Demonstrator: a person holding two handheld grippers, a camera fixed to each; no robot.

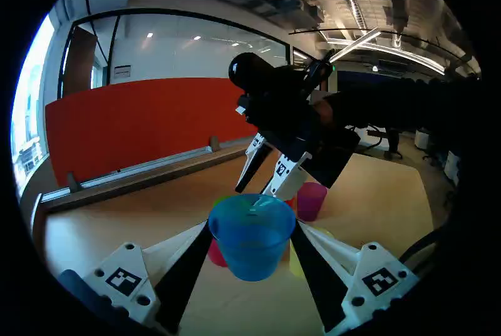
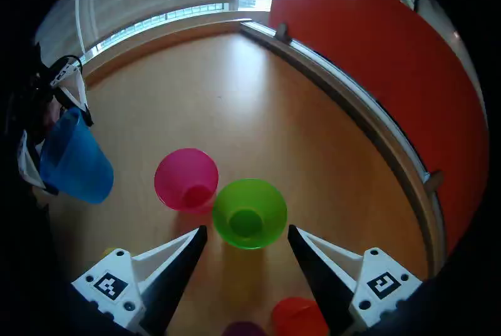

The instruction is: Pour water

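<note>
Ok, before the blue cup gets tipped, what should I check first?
1. Left tongs shut on blue cup: ok, both sides pressed.
2. Blue cup clear of table: ok, held up, tilted.
3. Water inside blue cup: cannot tell.
4. Upright green cup: ok.
5. Blue cup above green cup: not ok, off to the side past the pink cup.
6. Right tongs steadying green cup: not ok, open.

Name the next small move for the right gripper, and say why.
Probably lower the right gripper around the green cup: its fingers are open and the cup sits just ahead between them, ungripped, while the left gripper holds the blue cup raised.
</note>
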